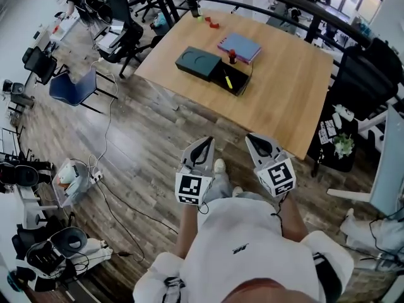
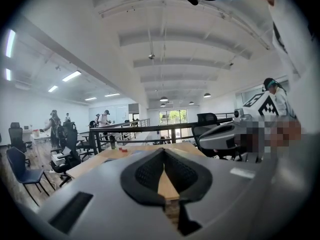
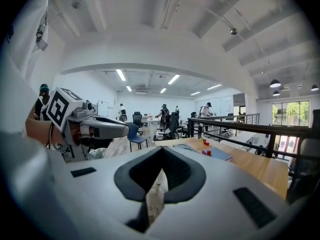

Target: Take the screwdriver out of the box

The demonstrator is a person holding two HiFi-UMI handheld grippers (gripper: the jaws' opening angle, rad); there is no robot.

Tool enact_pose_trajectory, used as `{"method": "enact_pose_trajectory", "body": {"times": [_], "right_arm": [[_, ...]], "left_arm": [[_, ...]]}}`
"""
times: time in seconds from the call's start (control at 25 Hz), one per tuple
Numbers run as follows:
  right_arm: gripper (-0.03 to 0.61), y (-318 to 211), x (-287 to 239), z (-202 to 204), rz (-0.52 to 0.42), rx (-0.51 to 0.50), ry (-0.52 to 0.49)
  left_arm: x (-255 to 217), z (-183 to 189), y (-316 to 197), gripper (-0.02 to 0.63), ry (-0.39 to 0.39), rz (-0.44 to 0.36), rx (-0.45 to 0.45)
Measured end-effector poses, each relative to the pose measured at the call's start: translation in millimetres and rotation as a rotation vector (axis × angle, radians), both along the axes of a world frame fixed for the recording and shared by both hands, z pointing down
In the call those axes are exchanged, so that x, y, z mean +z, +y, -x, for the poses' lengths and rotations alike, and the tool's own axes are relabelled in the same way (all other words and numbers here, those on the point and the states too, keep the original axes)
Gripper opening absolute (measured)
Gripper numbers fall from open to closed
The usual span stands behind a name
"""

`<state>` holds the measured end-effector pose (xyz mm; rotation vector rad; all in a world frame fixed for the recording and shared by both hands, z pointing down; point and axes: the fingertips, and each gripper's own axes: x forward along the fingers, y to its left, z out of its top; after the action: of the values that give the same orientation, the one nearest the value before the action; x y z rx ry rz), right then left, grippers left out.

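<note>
From the head view, you hold the left claw (image 1: 203,145) and the right claw (image 1: 261,141) close to your body over the wooden floor (image 1: 145,144), well apart from the surface (image 1: 284,100). The screwdriver (image 1: 227,79) lies far ahead of both claws, in the open dark box (image 1: 199,64) on that surface. It looks small and yellow, and it lies slanted.

In the left gripper view, your left claw (image 2: 163,150) is closed at the tips and empty. The surface (image 2: 93,162) shows beyond it.

In the right gripper view, your right claw (image 3: 163,149) is likewise closed on nothing, and the screwdriver is too small to make out.
</note>
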<state>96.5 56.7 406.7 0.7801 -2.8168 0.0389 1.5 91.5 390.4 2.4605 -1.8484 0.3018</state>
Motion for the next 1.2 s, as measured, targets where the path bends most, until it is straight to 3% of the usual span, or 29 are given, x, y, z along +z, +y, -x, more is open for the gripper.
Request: {"method": "enact_pose_trajectory", "body": {"times": [0.32, 0.64, 1.2], "right_arm": [[-0.005, -46, 20, 25, 0.015, 0.002, 0.021], [-0.006, -122, 37, 64, 0.046, 0.025, 0.025], [-0.005, -258, 122, 128, 0.21, 0.143, 0.144]], "left_arm": [[19, 20, -51, 0.012, -0.014, 0.017, 0.023], [42, 57, -133, 0.014, 0.002, 0.048, 0.061], [117, 112, -270, 0.014, 0.012, 0.204, 0.207]]}}
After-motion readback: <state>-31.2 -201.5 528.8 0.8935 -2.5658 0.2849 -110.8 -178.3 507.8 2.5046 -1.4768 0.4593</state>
